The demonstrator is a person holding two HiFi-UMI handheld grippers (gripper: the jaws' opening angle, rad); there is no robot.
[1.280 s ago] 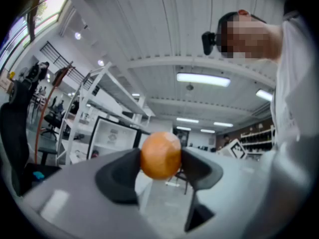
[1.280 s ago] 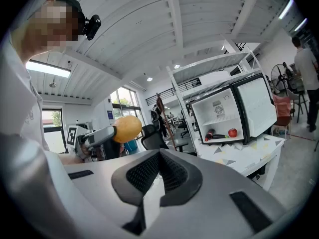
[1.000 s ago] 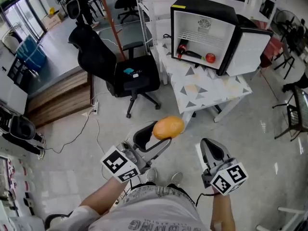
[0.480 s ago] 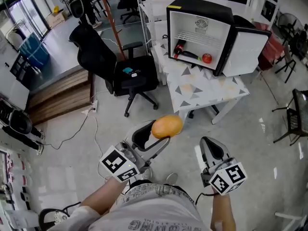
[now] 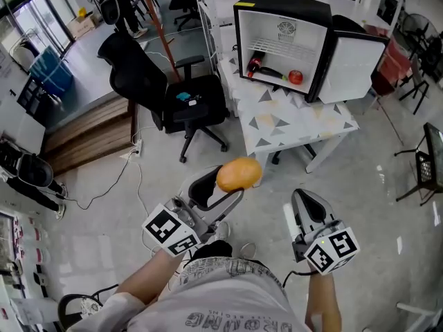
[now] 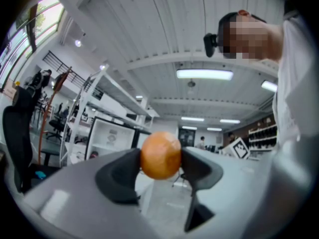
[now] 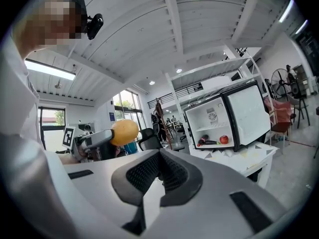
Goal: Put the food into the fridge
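Note:
An orange, round fruit (image 5: 239, 174) is clamped between the pads of my left gripper (image 5: 234, 180), held out level in front of the person. In the left gripper view the fruit (image 6: 160, 155) fills the gap between the two dark pads. My right gripper (image 5: 309, 205) is beside it on the right, its ribbed pads (image 7: 172, 173) pressed together with nothing in them. Ahead stands a small black fridge (image 5: 277, 5) on a patterned table (image 5: 297, 120), its door (image 5: 356, 61) swung open to the right. Inside lie a dark bottle (image 5: 266, 70) and a red apple (image 5: 295, 77).
A black office chair (image 5: 173, 95) stands left of the table, between me and the fridge's left side. A low wooden platform (image 5: 83, 140) and a cable (image 5: 131, 168) on the floor are further left. More chairs and shelving stand behind the fridge.
Both grippers and the head have moved forward toward the table; the fridge sits further left and higher in the head view. The fruit stays gripped in the left gripper.

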